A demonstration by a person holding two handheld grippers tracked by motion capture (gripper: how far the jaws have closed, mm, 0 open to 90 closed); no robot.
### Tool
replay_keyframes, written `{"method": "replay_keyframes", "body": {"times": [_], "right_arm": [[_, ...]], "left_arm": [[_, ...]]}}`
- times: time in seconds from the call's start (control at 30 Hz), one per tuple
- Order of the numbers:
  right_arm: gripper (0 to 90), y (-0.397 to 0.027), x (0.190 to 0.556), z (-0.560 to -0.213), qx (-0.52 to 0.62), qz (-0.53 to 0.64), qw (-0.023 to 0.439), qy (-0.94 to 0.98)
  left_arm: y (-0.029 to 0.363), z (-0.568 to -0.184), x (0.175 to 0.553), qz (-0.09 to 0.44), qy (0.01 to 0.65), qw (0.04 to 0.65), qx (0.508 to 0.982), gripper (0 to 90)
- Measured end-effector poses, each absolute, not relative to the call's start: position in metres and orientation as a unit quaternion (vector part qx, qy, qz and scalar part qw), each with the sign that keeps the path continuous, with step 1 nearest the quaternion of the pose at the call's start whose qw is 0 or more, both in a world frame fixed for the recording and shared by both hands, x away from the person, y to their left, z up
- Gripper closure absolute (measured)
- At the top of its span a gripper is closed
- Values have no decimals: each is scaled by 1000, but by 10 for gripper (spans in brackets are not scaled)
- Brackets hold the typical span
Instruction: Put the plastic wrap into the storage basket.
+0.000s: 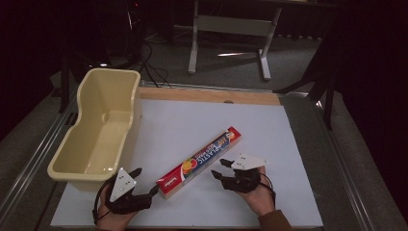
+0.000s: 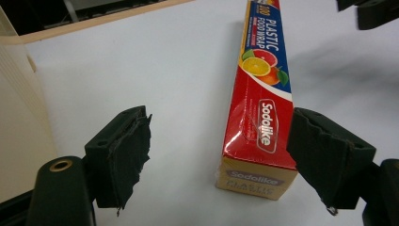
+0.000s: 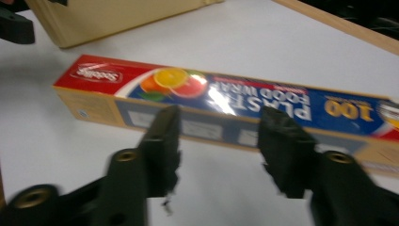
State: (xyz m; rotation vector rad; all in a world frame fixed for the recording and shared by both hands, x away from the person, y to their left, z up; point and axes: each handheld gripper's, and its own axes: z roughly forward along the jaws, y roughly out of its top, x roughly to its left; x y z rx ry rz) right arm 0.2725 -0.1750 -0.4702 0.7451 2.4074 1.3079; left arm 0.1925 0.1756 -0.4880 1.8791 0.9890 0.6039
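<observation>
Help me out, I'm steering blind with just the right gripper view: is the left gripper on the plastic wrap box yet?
Observer: Not yet. The left gripper is open, with the box's near end between its jaws, one jaw close beside it.
Operator: What's that beige thing beyond the box?
Observer: A cream tub, open at the top and empty, standing at the mat's left edge.
Operator: And my gripper?
Observer: The right gripper is open beside the box's long side, apparently not touching.
</observation>
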Motion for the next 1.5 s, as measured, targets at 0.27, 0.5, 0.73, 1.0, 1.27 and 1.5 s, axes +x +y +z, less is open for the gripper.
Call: {"method": "replay_keyframes", "body": {"times": [0.27, 0.5, 0.73, 1.0, 1.27, 1.5], "right_arm": [[837, -141, 282, -472, 252, 457, 138, 842], [896, -109, 288, -475, 235, 453, 126, 851], [898, -77, 291, -481, 217, 440, 120, 863], [899, -43, 292, -487, 196, 431, 103, 875], [899, -20, 293, -494, 188, 425, 82, 882], [898, 0, 287, -495, 174, 412, 69, 892]], "left_arm": [[176, -488, 192, 243, 399, 452, 760, 219], [176, -488, 192, 242, 399, 453, 760, 222], [176, -488, 192, 244, 398, 453, 760, 222], [176, -487, 192, 244, 397, 453, 760, 222], [177, -487, 192, 243, 395, 455, 760, 225], [177, -487, 192, 244, 395, 456, 760, 232]]}}
